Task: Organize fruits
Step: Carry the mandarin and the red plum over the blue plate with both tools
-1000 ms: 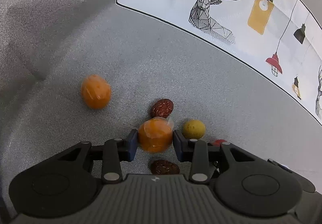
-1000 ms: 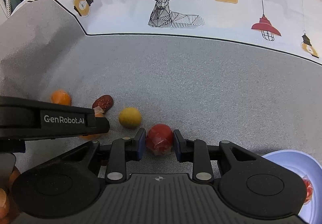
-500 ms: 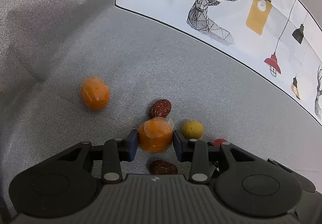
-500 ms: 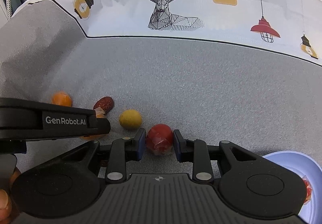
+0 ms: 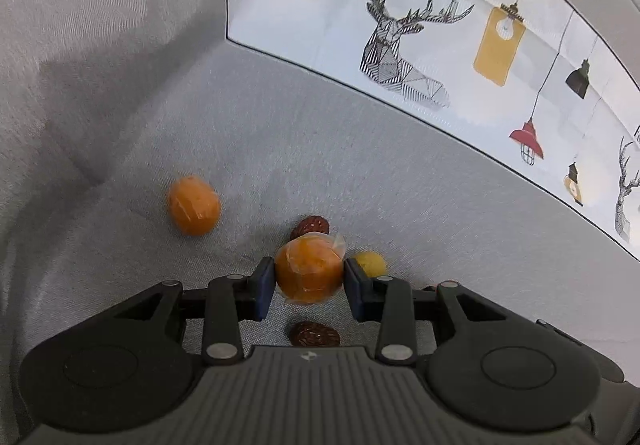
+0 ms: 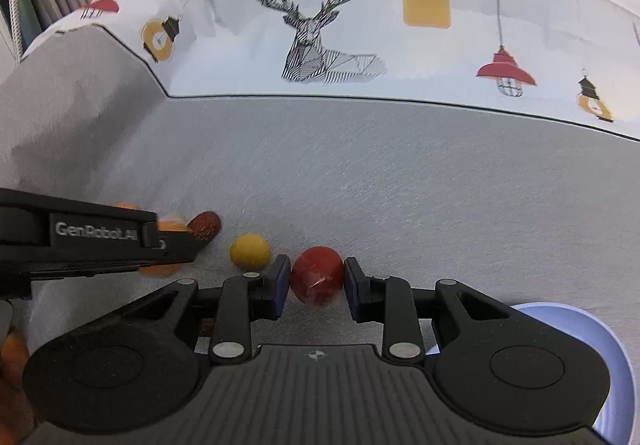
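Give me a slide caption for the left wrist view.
Left tool shut on wrapped orange fruit, another orange fruit lying apart on grey cloth.

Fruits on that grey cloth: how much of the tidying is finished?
Little looks finished: the blue plate shows only its rim here, so its contents cannot be told. In hand: the left gripper is shut on a wrapped orange fruit, the right gripper on a red fruit. Left on the cloth: another orange fruit, a yellow fruit and two dark red dates.
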### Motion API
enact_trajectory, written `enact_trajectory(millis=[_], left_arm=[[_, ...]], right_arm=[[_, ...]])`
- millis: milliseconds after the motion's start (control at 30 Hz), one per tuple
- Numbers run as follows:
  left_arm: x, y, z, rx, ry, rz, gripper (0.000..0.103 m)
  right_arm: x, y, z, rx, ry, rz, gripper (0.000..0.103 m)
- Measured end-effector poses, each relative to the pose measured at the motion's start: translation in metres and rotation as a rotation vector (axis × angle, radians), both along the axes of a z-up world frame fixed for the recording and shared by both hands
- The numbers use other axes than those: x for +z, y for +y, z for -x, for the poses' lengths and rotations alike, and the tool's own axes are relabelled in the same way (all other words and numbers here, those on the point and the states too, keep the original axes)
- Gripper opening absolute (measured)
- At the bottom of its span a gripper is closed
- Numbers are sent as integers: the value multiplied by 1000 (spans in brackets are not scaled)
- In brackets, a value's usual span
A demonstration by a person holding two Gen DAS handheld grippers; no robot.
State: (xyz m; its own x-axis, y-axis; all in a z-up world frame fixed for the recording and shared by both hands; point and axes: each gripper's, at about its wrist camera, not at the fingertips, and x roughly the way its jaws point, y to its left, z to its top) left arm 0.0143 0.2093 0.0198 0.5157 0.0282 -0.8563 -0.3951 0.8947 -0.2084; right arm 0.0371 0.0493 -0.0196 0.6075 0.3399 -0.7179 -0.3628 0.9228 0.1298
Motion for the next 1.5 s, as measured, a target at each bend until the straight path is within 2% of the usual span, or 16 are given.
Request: enact_trajectory(millis=[200, 367, 467, 567, 700, 800, 967, 1133, 1500], left_arm=[[15, -4, 5, 0, -22, -9, 41], [27, -10, 10, 0, -36, -14, 41], [31, -14, 13, -4, -43, -13, 41], [34, -16, 15, -10, -52, -12, 41], [32, -17, 17, -19, -48, -5, 41], [31, -20, 17, -31, -44, -7, 41], [31, -31, 17, -69, -41, -20, 41], [30, -41, 16, -109, -41, -41, 41], [22, -65, 10, -229, -46, -42, 41]], right_arm=[[13, -19, 3, -43, -33, -37, 30], [37, -39, 9, -70, -104, -93, 30], [52, -59, 11, -117, -86, -132, 30], [76, -78, 22, -139, -118, -167, 30], [96, -103, 47, -159, -183, -151, 30], [86, -124, 60, -189, -167, -155, 30], [58, -153, 56, -265, -55, -177, 30], [60, -163, 59, -256, -95, -106, 30], [58, -187, 59, -262, -95, -85, 30]])
